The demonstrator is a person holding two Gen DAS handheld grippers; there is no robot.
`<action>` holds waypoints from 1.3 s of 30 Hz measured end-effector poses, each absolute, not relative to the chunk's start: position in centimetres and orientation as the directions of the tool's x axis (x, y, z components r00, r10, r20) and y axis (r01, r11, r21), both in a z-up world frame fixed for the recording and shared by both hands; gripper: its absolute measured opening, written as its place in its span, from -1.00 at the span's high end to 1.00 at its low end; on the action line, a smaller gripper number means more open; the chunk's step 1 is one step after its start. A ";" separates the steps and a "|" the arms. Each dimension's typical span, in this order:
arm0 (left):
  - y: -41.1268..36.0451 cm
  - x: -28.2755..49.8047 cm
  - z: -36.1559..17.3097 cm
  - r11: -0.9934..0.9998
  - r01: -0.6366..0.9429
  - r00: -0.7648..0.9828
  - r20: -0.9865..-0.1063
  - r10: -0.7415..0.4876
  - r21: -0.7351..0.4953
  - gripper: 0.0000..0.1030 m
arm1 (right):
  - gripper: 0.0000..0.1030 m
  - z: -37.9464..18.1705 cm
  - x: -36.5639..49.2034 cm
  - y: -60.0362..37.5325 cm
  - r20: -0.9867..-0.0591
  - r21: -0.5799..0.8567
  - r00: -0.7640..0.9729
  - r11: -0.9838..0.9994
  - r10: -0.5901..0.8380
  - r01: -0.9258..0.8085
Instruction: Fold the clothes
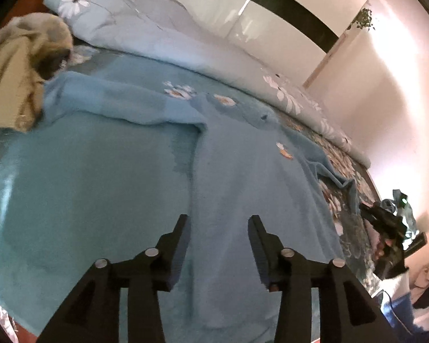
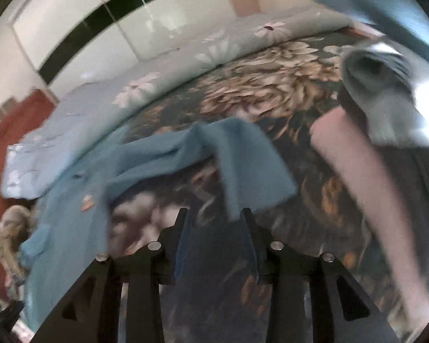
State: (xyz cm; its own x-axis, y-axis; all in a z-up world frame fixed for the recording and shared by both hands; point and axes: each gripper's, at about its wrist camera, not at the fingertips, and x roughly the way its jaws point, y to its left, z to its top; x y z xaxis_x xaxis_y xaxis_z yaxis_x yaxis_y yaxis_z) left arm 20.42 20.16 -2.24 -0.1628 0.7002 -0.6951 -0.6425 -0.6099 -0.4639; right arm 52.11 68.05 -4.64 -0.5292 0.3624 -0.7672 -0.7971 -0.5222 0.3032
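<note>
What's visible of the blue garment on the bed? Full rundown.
The blue garment is a soft, knit-looking top with small flower motifs and a dark button near its upper part. It lies spread mostly flat on the floral bedsheet, with a fold ridge across its middle. One sleeve trails sideways, rumpled and bent over itself. A beige cloth pile touches its far corner. The left tool hovers open above it, gripping nothing.
</note>
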 end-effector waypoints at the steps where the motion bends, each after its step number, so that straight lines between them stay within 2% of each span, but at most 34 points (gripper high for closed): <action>1: 20.6 20.4 -2.6 -0.605 -0.644 -0.146 -0.702 0.697 -0.467 0.07 | 0.28 -5.1 51.3 68.8 -0.787 0.287 -0.510 -0.525 0.347 -0.801; 7: 22.1 20.5 -4.3 -0.597 -0.652 -0.088 -0.735 0.673 -0.468 0.07 | 0.30 -6.4 49.3 71.1 -0.836 0.198 -0.426 -0.534 0.345 -0.822; 9: 22.5 20.2 -4.5 -0.600 -0.645 -0.083 -0.737 0.671 -0.474 0.07 | 0.93 -6.3 48.8 71.6 -0.844 0.169 -0.403 -0.539 0.353 -0.825; 12: 22.8 19.8 -4.6 -0.602 -0.637 -0.081 -0.735 0.673 -0.481 0.07 | 0.93 -4.4 47.8 72.3 -0.825 0.095 -0.366 -0.531 0.431 -0.842; 15: 23.2 19.7 -4.7 -0.600 -0.637 -0.077 -0.734 0.674 -0.484 0.07 | 0.93 -0.9 45.4 71.8 -0.756 0.007 -0.374 -0.565 0.537 -0.825; 18: 23.7 19.8 -5.1 -0.598 -0.638 -0.065 -0.740 0.670 -0.485 0.07 | 0.93 1.6 41.8 68.8 -0.675 -0.091 -0.444 -0.664 0.589 -0.742; 20: 23.8 20.0 -5.5 -0.601 -0.636 -0.056 -0.748 0.662 -0.484 0.06 | 0.93 2.1 39.0 65.3 -0.642 -0.150 -0.523 -0.761 0.561 -0.631; 22: 23.8 20.2 -5.9 -0.605 -0.631 -0.047 -0.754 0.655 -0.486 0.06 | 0.93 1.2 36.7 61.5 -0.649 -0.198 -0.578 -0.843 0.495 -0.500; 24: 23.7 20.5 -6.1 -0.608 -0.628 -0.041 -0.760 0.649 -0.485 0.06 | 0.93 -1.3 35.0 58.2 -0.695 -0.233 -0.579 -0.896 0.426 -0.378; 28: 23.5 20.7 -5.9 -0.614 -0.641 -0.053 -0.771 0.635 -0.461 0.06 | 0.92 -5.5 34.8 56.4 -0.772 -0.220 -0.530 -0.930 0.350 -0.294; 32: 24.0 20.6 -6.0 -0.612 -0.633 -0.048 -0.764 0.643 -0.475 0.05 | 0.84 -4.9 38.1 57.4 -0.780 -0.080 -0.572 -0.948 0.252 -0.309; 34: 24.3 20.6 -6.2 -0.610 -0.626 -0.043 -0.759 0.650 -0.487 0.04 | 0.59 -4.0 40.2 58.3 -0.765 0.017 -0.612 -0.942 0.203 -0.334; 35: 24.5 20.6 -6.3 -0.609 -0.623 -0.040 -0.758 0.651 -0.491 0.03 | 0.37 -3.5 41.3 58.8 -0.754 0.067 -0.632 -0.936 0.179 -0.345; 36: 24.8 20.7 -6.5 -0.608 -0.623 -0.035 -0.759 0.651 -0.492 0.02 | 0.25 -3.0 42.4 59.2 -0.741 0.117 -0.653 -0.927 0.156 -0.355; 39: 25.4 21.0 -6.9 -0.603 -0.629 -0.019 -0.766 0.643 -0.491 0.00 | 0.22 -2.9 44.4 60.5 -0.720 0.193 -0.675 -0.887 0.162 -0.419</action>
State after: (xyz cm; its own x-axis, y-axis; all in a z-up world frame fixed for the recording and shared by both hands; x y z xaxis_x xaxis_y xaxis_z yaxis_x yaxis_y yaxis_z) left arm 21.04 25.38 -6.88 -0.0191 0.6426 -0.7659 -0.6286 -0.6034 -0.4907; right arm 44.39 60.51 -2.88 -0.6745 0.1624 -0.7202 -0.4195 -0.8871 0.1928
